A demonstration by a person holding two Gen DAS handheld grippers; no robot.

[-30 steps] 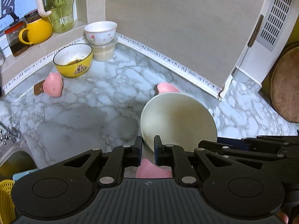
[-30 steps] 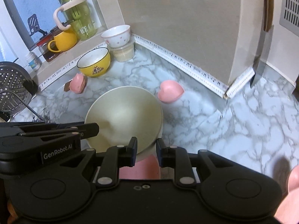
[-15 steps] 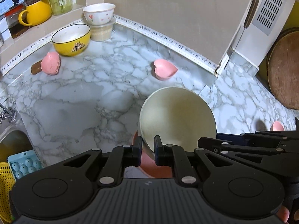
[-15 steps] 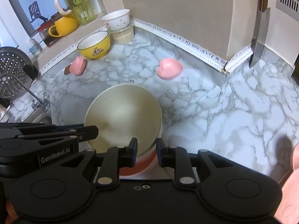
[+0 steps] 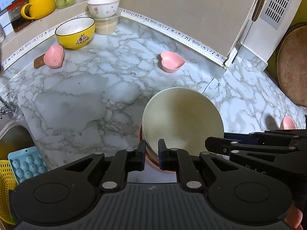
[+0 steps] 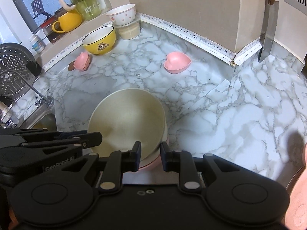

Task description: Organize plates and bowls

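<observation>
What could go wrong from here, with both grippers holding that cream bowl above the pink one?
1. Each gripper, left and right, pinches only the near rim of the cream bowl; it could slip or tip.
2. The cream bowl looks off-centre over the pink bowl beneath, so it might seat crooked.
3. The stack sits near the sink; a nudge could send it that way.

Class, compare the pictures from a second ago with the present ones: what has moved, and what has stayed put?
The stack of cream plates over a pink plate, clamped by both the left hand-held gripper and right hand-held gripper, has come down toward the marble counter. Neither grip changed. The yellow bowl and pink heart-shaped dish stayed put.
</observation>
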